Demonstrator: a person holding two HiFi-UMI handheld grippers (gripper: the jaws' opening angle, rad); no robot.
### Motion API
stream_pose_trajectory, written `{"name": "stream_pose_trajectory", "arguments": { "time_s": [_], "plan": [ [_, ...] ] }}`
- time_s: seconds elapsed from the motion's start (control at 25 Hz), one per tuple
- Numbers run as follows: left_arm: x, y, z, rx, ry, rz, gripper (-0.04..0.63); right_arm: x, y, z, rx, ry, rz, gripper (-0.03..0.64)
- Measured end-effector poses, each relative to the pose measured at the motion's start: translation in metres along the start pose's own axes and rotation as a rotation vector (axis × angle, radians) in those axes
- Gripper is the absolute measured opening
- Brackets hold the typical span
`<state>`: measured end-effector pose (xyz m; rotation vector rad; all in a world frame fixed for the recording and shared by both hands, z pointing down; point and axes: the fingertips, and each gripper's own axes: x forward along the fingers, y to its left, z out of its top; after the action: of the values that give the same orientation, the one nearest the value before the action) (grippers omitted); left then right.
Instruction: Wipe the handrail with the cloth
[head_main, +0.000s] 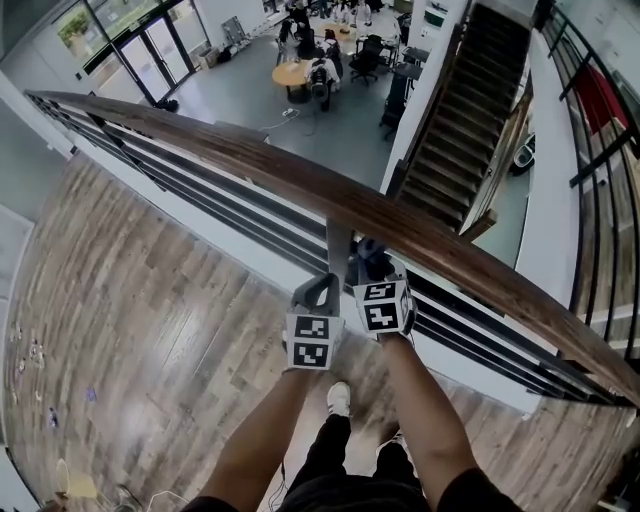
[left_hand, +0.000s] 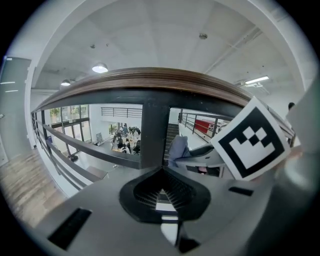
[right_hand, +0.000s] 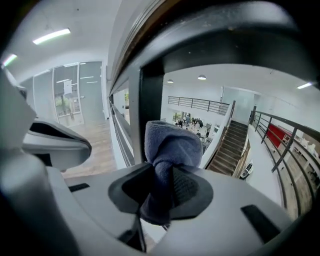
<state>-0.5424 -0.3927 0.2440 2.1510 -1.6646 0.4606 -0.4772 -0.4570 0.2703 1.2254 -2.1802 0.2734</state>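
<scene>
Pinched by its bunched middle in the right tool (right_hand: 165, 186), the soft blue-grey cloth (right_hand: 172, 145) (light, limp, I judge) sits just below the long brown wooden handrail (head_main: 300, 176); the left tool (left_hand: 162, 194) is pressed together, empty.

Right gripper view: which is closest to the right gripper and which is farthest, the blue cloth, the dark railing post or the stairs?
1. Blue cloth, pinched between the jaws.
2. Dark railing post, just behind the cloth, left of centre.
3. Stairs, far below, at right.
</scene>
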Motion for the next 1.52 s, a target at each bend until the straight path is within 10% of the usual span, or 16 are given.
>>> {"name": "stream_pose_trajectory", "arguments": {
  "time_s": [0.48,0.68,1.52],
  "plan": [
    [0.0,-0.04,-0.012,0.047,0.031,-0.042,-0.002,-0.024,-0.028,-0.024,0.078,0.0,-0.014,0.097],
    [0.002,-0.078,-0.013,-0.029,0.029,-0.122,-0.002,-0.046,-0.049,-0.044,0.107,-0.007,-0.034,0.097],
    [0.008,-0.277,-0.025,0.107,0.087,-0.314,-0.002,-0.176,-0.175,-0.167,0.19,0.045,-0.139,0.097]
  ]
}}
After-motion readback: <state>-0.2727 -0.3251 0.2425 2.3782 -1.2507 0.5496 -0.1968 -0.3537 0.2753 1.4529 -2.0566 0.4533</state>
